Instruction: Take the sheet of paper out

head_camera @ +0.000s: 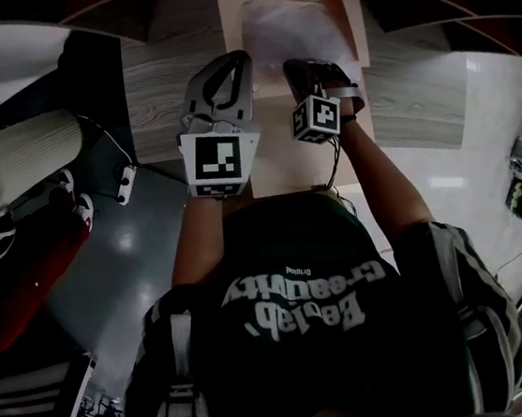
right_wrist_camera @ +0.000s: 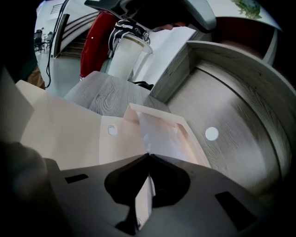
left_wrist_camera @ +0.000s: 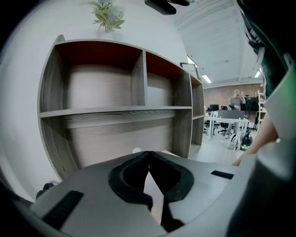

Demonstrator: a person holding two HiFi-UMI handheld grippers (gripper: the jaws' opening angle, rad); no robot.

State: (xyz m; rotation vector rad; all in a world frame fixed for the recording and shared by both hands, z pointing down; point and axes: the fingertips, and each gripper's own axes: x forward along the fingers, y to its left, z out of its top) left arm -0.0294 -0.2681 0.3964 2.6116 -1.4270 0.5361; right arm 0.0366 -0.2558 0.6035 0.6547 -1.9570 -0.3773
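Note:
A beige paper envelope (head_camera: 280,167) lies open on the wooden desk (head_camera: 161,83). A thin white sheet of paper (head_camera: 291,29) shows in its upper half. My right gripper (head_camera: 305,67) is over the sheet's near edge. In the right gripper view the crinkled sheet (right_wrist_camera: 159,134) rises from the envelope (right_wrist_camera: 69,134) to the jaw tips, and the right gripper (right_wrist_camera: 148,155) is shut on it. My left gripper (head_camera: 229,65) is at the envelope's left edge. Its jaws (left_wrist_camera: 148,152) are shut tip to tip and point at the shelves. Whether it pinches anything is hidden.
A wooden shelf unit (left_wrist_camera: 115,111) stands at the back of the desk, with a small plant (left_wrist_camera: 107,16) on top. A white round sticker (right_wrist_camera: 212,134) is on the desk, right of the envelope. A white cylinder (head_camera: 19,157) and a red object stand on the floor to the left.

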